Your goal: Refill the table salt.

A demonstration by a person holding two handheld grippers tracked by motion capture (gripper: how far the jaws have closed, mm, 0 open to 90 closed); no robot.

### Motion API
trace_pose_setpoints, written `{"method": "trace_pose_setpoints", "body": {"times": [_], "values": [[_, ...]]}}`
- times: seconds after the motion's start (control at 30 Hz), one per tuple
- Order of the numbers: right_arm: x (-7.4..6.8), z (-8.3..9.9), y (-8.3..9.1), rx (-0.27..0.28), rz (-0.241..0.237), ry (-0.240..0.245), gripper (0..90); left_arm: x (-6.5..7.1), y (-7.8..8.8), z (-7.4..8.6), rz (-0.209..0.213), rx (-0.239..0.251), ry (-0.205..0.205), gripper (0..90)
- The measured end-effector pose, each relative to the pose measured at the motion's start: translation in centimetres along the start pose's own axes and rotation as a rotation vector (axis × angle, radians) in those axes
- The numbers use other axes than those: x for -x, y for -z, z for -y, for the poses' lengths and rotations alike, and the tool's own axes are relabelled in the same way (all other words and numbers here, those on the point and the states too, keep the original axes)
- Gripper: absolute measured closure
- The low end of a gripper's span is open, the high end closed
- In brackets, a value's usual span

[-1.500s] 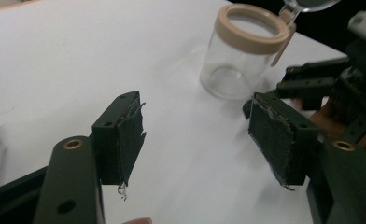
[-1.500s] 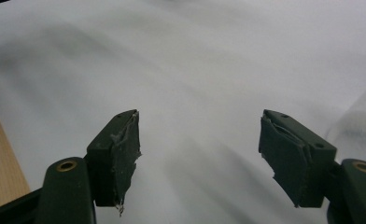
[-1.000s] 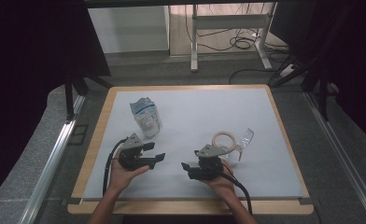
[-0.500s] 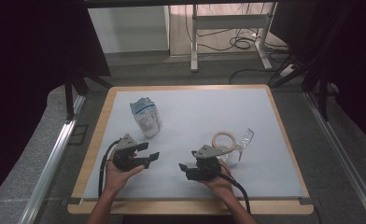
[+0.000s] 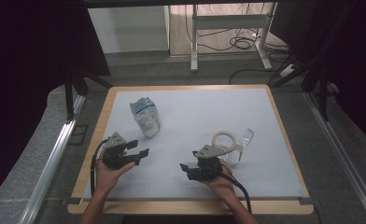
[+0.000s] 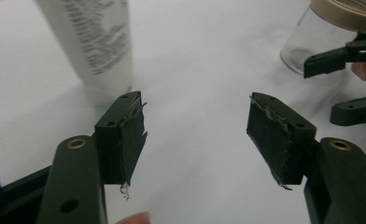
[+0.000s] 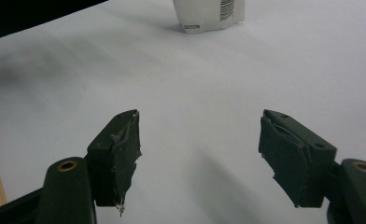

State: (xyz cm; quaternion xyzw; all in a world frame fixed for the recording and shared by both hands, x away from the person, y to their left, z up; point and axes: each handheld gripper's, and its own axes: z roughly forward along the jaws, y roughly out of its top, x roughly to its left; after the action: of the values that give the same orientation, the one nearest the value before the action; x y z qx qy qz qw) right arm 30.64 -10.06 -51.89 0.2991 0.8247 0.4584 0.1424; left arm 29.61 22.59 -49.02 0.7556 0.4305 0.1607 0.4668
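So, going left to right: a white pouch (image 5: 146, 116) with blue print is seen standing upright on the pale surface (image 5: 195, 107), left of centre and toward the far edge. Its top looks crumpled and its long axis runs straight up, with the narrow face turned roughly toward the near-left corner. In the left tool view only its lower part is caught (image 6: 95, 42), the top being cut off by the frame, and the small grey print can't be read. In the right tool view just the bottom strip with a barcode is seen (image 7: 209, 14).

The left tool (image 5: 135, 153) is held near the left edge, nearer the front than the pouch, and is aimed to the right across the surface. Its jaws are seen spread apart with nothing between them, having just been easing closed a touch; the pads (image 6: 125, 135) look frayed.

The right tool (image 5: 186, 171) is held right of centre near the front edge, aimed to the left, jaws released and empty too.

Just beyond it, a clear glass jar (image 5: 239, 142) is found lying on its side, its long axis running left-right and tipped a bit toward the far-right corner, with a beige ring-shaped lid (image 5: 224, 139) at its left end. Whether the lid is screwed on can't be made out, as part of the jar is hidden behind the right tool.
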Motion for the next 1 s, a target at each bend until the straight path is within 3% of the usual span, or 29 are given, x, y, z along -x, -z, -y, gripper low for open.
{"method": "trace_pose_setpoints", "body": {"times": [0.3, 0.5, 0.7, 1.0], "values": [[-0.6, -0.2, -0.1, -0.008, -0.011, 0.019, 29.7, -1.9, 1.3, -0.2, -0.067, 0.023, 0.033, 38.6], [-0.8, -0.1, -0.1, -0.005, -0.007, 0.026, 30.0, -3.8, 0.8, -0.7, -0.098, 0.045, 0.055, 42.3], [-0.9, -0.1, -0.2, -0.013, -0.002, 0.037, 29.9, -5.7, -0.7, -3.7, -0.082, 0.091, 0.058, 45.3], [-0.6, 0.0, -0.1, -0.019, 0.004, 0.036, 29.7, -6.6, -3.4, -6.4, -0.046, 0.104, 0.049, 52.8]]}}
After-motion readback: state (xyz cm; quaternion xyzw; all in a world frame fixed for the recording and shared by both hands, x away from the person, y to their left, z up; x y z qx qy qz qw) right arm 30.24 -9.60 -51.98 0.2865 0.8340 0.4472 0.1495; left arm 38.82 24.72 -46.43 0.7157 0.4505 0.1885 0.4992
